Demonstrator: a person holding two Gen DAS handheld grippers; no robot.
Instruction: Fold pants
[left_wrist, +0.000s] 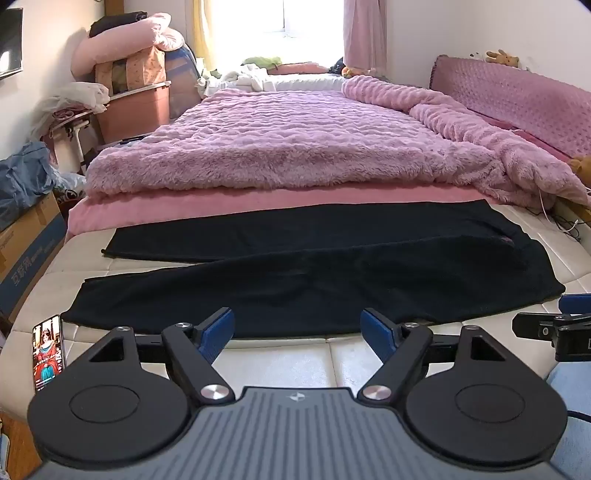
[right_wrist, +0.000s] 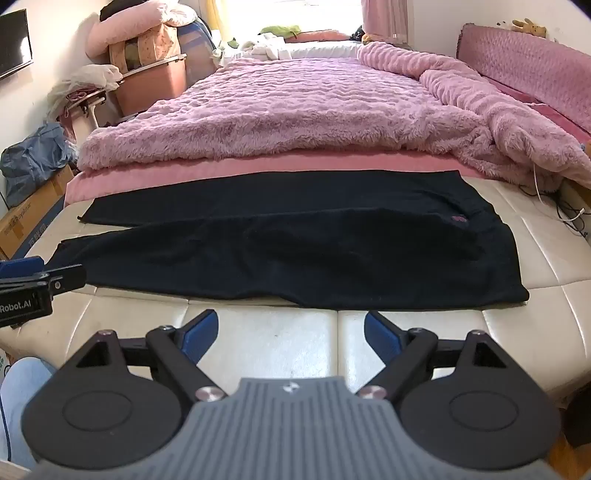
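Pants (left_wrist: 295, 266) spread across mattress (left_wrist: 280, 358), blanket (left_wrist: 280, 147) behind, phone (left_wrist: 48, 350) left (near corner)

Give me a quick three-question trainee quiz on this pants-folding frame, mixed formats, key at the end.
1. True or false: the left gripper is shut on the black pants.
2. Multiple choice: the pants lie A) bunched in a heap, B) spread flat with both legs running toward the left, C) hanging off the bed.
3. Fill in: a phone lies on the cream mattress just off the ____ gripper's side.

Key
1. False. Both it and the right gripper stand open, short of the cloth.
2. B
3. left
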